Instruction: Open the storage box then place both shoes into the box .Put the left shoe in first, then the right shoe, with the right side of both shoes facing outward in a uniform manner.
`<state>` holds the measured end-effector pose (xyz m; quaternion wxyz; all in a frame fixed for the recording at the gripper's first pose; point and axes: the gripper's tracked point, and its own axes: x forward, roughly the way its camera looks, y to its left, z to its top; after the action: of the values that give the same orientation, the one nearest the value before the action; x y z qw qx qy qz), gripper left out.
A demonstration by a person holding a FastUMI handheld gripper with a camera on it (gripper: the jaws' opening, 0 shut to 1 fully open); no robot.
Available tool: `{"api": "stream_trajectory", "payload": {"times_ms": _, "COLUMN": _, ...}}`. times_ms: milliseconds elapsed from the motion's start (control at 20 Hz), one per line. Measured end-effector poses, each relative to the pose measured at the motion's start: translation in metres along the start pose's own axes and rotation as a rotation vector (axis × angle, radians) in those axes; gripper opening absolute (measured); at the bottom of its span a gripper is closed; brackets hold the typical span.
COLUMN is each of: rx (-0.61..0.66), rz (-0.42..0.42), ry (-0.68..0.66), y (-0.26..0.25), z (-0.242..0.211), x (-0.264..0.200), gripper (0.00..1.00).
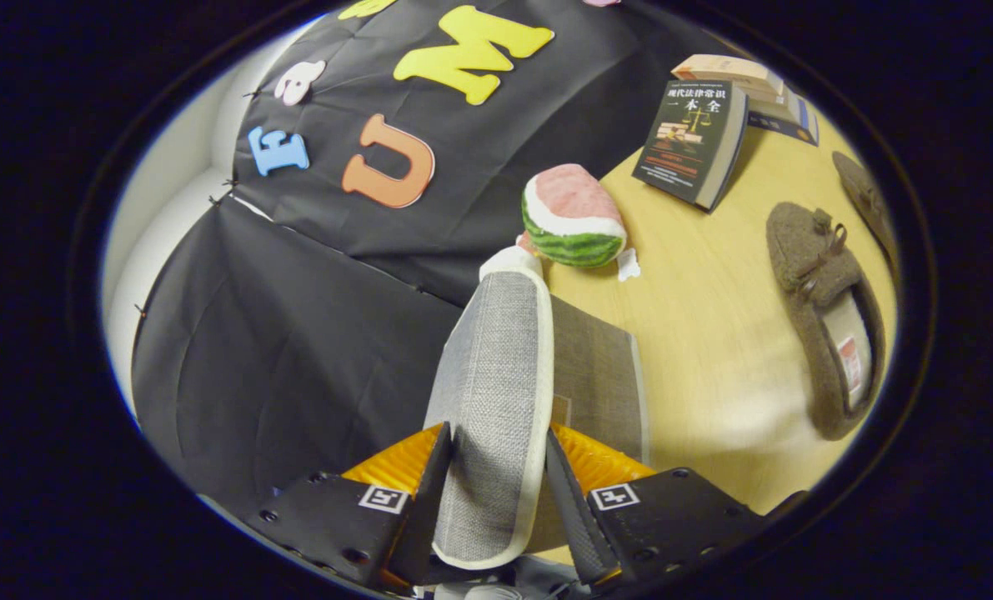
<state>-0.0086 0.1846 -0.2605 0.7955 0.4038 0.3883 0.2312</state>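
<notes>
My gripper is shut on the light grey fabric lid of the storage box. The white-trimmed lid is lifted and stands up between the two black fingers. Below and to the right of the lid I see the darker grey body of the box on the wooden table. A brown felt shoe with a bow lies on the table to the right of the box, its opening facing me. A second brown shoe lies further right, only partly seen.
A toy watermelon slice sits just beyond the lid's far end. A dark book lies behind it, with more books stacked further back. The black cloth wall stands to the left.
</notes>
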Motion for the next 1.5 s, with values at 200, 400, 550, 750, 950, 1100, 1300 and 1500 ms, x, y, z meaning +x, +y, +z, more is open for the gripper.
{"api": "stream_trajectory", "payload": {"times_ms": 200, "rx": -0.048, "rz": -0.052, "ry": -0.035, "y": 0.002, "z": 0.015, "x": -0.010, "gripper": 0.08}}
{"api": "stream_trajectory", "payload": {"times_ms": 400, "rx": -0.121, "rz": -0.040, "ry": -0.038, "y": 0.033, "z": 0.027, "x": -0.002, "gripper": 0.00}}
{"api": "stream_trajectory", "payload": {"times_ms": 550, "rx": -0.171, "rz": -0.019, "ry": -0.036, "y": 0.072, "z": 0.036, "x": -0.021, "gripper": 0.00}}
{"api": "stream_trajectory", "payload": {"times_ms": 750, "rx": -0.263, "rz": -0.006, "ry": -0.026, "y": 0.138, "z": 0.040, "x": -0.010, "gripper": 0.00}}
{"api": "stream_trajectory", "payload": {"times_ms": 950, "rx": -0.343, "rz": 0.050, "ry": 0.018, "y": 0.209, "z": 0.018, "x": 0.023, "gripper": 0.00}}
{"api": "stream_trajectory", "payload": {"times_ms": 1100, "rx": -0.432, "rz": 0.063, "ry": 0.049, "y": 0.241, "z": -0.004, "x": 0.057, "gripper": 0.04}}
{"api": "stream_trajectory", "payload": {"times_ms": 1300, "rx": -0.538, "rz": 0.070, "ry": 0.075, "y": 0.269, "z": -0.031, "x": 0.095, "gripper": 0.20}}
{"api": "stream_trajectory", "payload": {"times_ms": 1500, "rx": -0.611, "rz": 0.063, "ry": 0.048, "y": 0.278, "z": -0.039, "x": 0.113, "gripper": 0.56}}
